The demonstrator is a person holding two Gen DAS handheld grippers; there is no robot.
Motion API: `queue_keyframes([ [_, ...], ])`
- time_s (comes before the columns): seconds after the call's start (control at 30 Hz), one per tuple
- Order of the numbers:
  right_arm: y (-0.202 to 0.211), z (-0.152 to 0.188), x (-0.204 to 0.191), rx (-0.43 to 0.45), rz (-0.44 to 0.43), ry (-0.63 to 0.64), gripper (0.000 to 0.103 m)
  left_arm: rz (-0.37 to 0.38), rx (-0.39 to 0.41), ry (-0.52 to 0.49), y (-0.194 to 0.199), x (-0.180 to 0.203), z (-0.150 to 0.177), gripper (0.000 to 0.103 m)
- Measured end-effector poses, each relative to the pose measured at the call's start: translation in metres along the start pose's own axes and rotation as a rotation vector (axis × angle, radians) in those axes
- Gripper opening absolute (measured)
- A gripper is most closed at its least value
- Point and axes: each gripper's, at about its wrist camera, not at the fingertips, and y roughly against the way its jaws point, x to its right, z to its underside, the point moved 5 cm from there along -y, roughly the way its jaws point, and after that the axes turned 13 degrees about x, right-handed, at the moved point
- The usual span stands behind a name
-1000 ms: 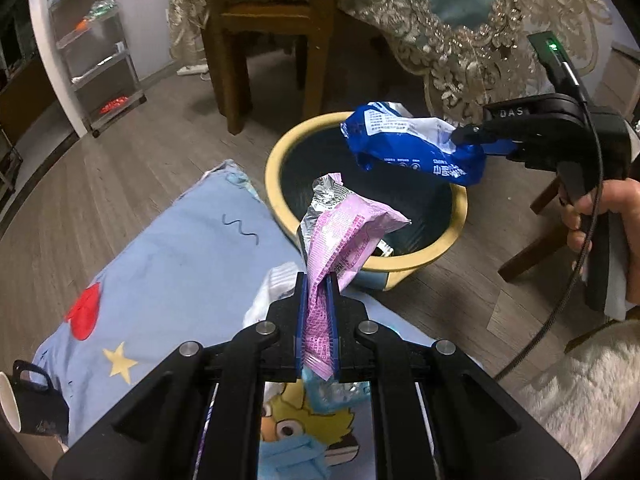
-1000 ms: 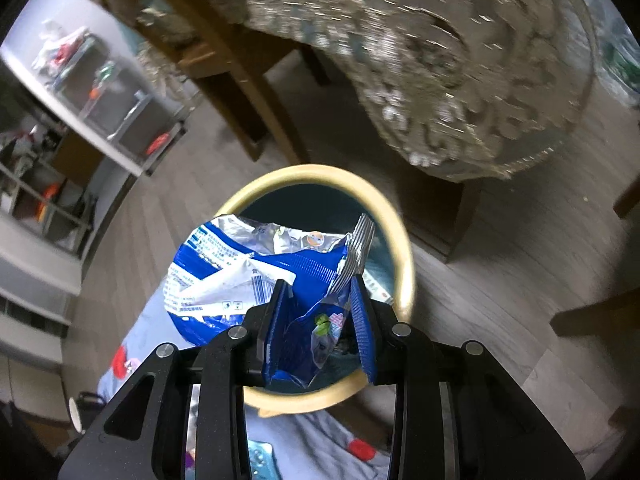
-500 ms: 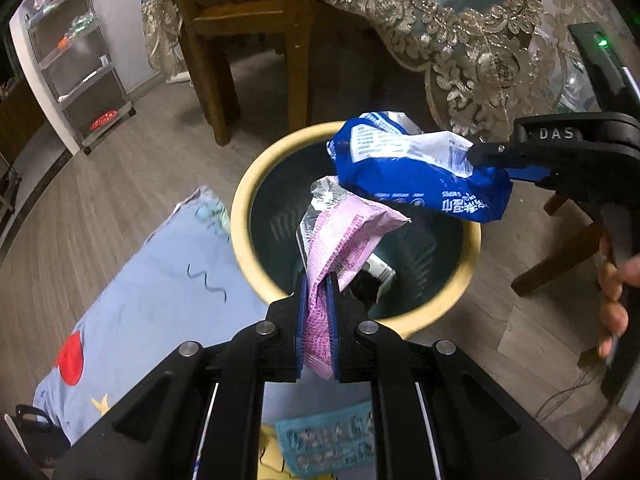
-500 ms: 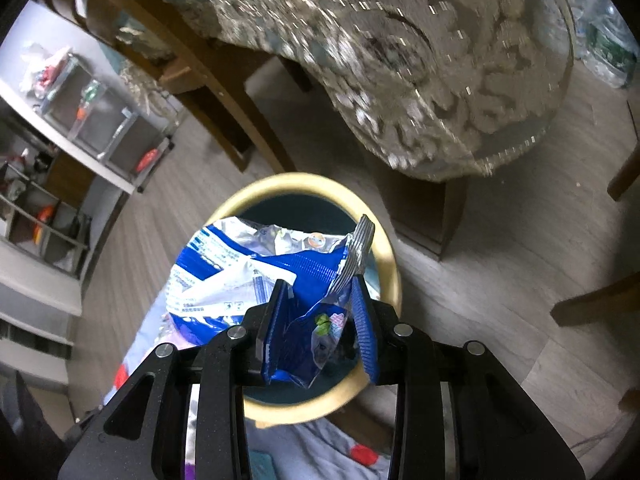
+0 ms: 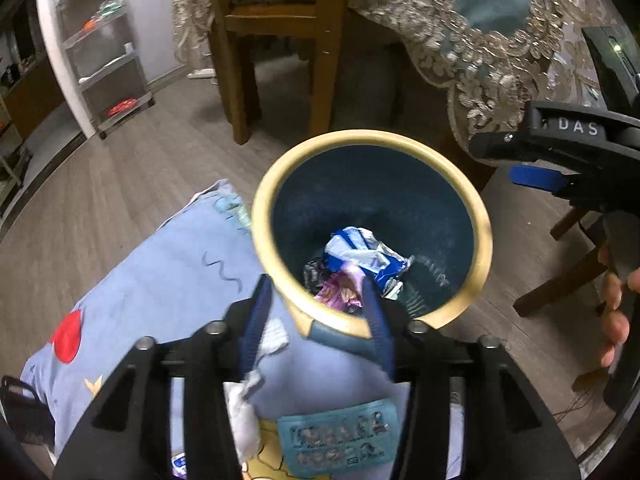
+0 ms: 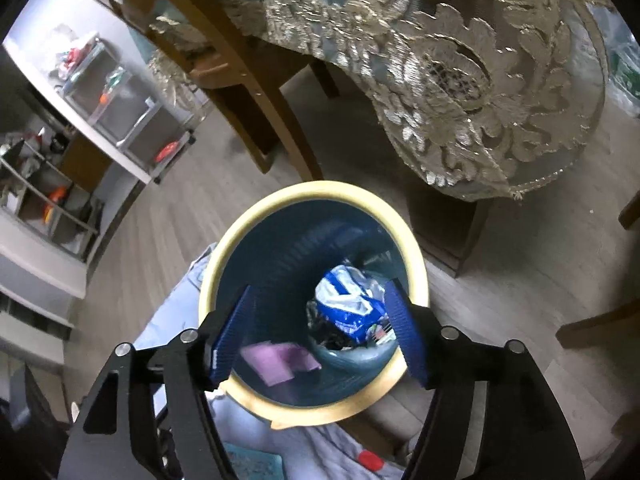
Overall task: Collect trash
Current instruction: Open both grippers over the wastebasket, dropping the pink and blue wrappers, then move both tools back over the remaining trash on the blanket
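Observation:
A round trash bin with a yellow rim (image 5: pixel 482 240) (image 6: pixel 416 248) and dark blue inside stands on the floor. A blue and white wrapper (image 5: pixel 360 254) (image 6: pixel 346 304) lies at its bottom. A pink wrapper (image 5: pixel 340 292) lies beside it; in the right wrist view it is a blurred pink shape (image 6: pixel 276 362) falling inside the bin. My left gripper (image 5: pixel 316 312) is open and empty at the bin's near rim. My right gripper (image 6: pixel 320 328) is open and empty above the bin; it also shows in the left wrist view (image 5: pixel 556 152).
A light blue cartoon blanket (image 5: pixel 152 280) lies on the wood floor beside the bin, with a teal packet (image 5: pixel 338 440) and crumpled white tissue (image 5: pixel 246 408) on it. A wooden chair (image 5: pixel 280 40), a lace-covered table (image 5: pixel 500 40) and a shelf unit (image 5: pixel 100 48) stand behind.
Both grippers opened. The blue wrapper and the pink wrapper dropped into the bin. The left gripper moved closer over the bin's rim.

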Motion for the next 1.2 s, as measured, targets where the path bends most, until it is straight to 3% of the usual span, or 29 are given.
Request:
queue_keyframes([
  [0.17,0.003,-0.001,-0.014,0.012,-0.024,0.052,0.081,-0.049,0.023,0.028,0.02,-0.02,0.007,0.081],
  [0.4,0.016,0.004,-0.051,0.029,-0.094,0.203,0.093,-0.126,0.071,0.049,0.078,-0.054,0.021,0.093],
  [0.7,0.053,0.029,-0.1,0.056,-0.179,0.396,0.094,-0.219,0.104,0.106,0.161,-0.101,0.05,0.095],
  [0.87,0.08,0.048,-0.121,0.061,-0.269,0.39,0.095,-0.265,0.114,0.164,0.204,-0.127,0.077,0.096],
  [1.03,0.098,0.077,-0.141,0.048,-0.303,0.46,0.095,-0.311,0.127,0.258,0.241,-0.149,0.112,0.096],
  [1.2,0.113,0.102,-0.149,0.031,-0.344,0.441,0.096,-0.346,0.131,0.294,0.264,-0.16,0.138,0.096],
])
